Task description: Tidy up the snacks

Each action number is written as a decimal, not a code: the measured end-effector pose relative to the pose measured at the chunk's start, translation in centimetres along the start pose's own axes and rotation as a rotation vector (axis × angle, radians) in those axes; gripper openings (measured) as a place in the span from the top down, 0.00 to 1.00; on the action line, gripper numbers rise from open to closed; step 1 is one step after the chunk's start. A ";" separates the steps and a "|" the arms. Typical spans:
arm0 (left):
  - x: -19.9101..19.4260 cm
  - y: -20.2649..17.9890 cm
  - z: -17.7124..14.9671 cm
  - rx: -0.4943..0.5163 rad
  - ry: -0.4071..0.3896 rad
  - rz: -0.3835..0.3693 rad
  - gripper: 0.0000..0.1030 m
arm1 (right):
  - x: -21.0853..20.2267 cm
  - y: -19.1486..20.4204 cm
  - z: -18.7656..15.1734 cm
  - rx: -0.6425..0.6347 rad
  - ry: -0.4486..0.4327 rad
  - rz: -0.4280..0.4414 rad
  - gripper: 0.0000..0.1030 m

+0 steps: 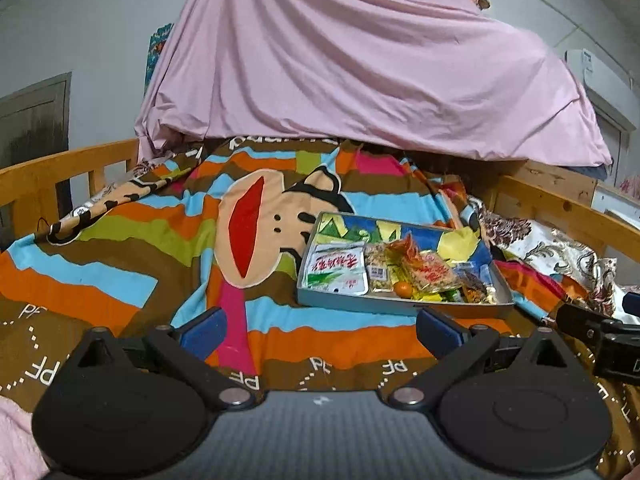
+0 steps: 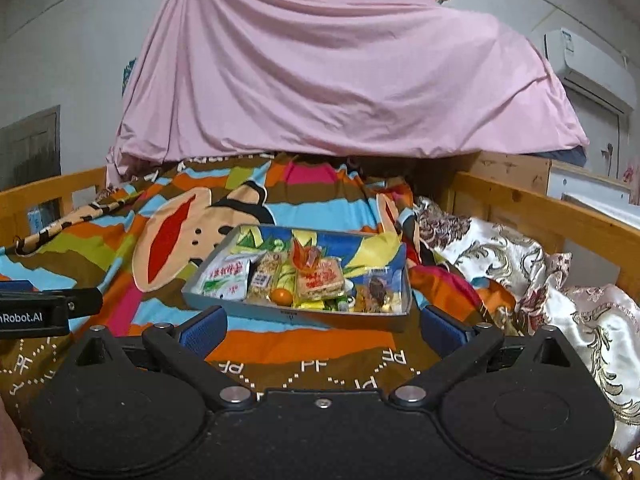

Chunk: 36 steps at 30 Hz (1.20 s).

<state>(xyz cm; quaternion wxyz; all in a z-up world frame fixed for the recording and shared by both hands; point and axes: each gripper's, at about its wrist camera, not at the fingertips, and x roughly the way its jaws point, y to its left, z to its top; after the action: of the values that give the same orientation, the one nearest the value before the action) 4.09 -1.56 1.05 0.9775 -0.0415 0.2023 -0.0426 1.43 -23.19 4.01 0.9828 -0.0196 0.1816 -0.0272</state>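
A big pink sheet (image 2: 340,72) hangs across the top half of both views, draped over whatever stands at the far end of the bed, and beneath it a striped cartoon quilt (image 1: 120,248) covers the mattress inside a wooden bed rail (image 2: 560,216); a floral cream cover (image 2: 500,256) is bunched along the right edge, and an air conditioner (image 2: 588,64) sits at upper right on the wall. In the right wrist view the shallow grey tray (image 2: 224,304) lies centre frame on the quilt, with the snacks heaped along its near side: a white packet (image 2: 226,278) at its left, an orange-red packet (image 2: 322,280) in the middle, a small round orange thing (image 2: 282,296) at the front, darker wrappers toward the right. The right gripper (image 2: 322,328) hovers just short of the tray's near rim, fingers spread wide and holding nothing; the left gripper (image 1: 320,330), off to the tray's left, is likewise spread and empty. The soft quilt looks like the main hazard to me: pressing down on a packet could tip the tray and spill the pile. The wrappers overlap and look slippery, so a pinch may catch two at once or slide off, and the round piece could roll away.
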 end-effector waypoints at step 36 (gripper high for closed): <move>0.3 0.3 -0.2 -0.005 0.028 0.051 0.00 | 0.8 0.1 -0.5 0.002 0.037 -0.013 0.01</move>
<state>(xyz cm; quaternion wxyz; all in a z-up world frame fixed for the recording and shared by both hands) 4.25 -1.29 0.72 0.9753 -0.0383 0.2170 -0.0175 1.99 -23.19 3.26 0.9791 -0.0192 0.1996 -0.0344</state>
